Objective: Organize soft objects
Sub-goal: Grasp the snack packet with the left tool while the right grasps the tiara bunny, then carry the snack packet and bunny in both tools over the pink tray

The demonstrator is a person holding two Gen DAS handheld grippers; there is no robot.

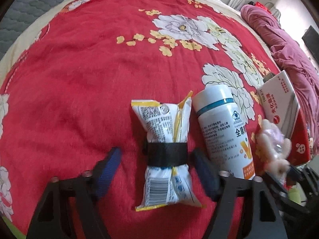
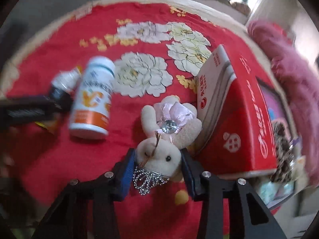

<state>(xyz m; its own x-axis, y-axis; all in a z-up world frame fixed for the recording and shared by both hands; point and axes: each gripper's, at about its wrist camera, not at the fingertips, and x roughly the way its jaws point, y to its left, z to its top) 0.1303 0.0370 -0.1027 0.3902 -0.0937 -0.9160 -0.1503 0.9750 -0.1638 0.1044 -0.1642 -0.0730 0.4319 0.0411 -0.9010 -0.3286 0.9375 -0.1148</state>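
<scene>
On a red flowered bedspread point(image 1: 79, 79), our left gripper point(image 1: 157, 171) straddles a banded snack packet point(image 1: 165, 155), jaws apart and clear of it. Our right gripper point(image 2: 158, 171) is clamped on the head of a plush rabbit point(image 2: 165, 139), lying between a white bottle point(image 2: 91, 99) at left and a red box point(image 2: 239, 119) at right.

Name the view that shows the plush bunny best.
Right wrist view: the plush bunny fills the centre, head between the right gripper pads, bow and gem sharp. The left wrist view catches it small and blurred at the right edge.
</scene>
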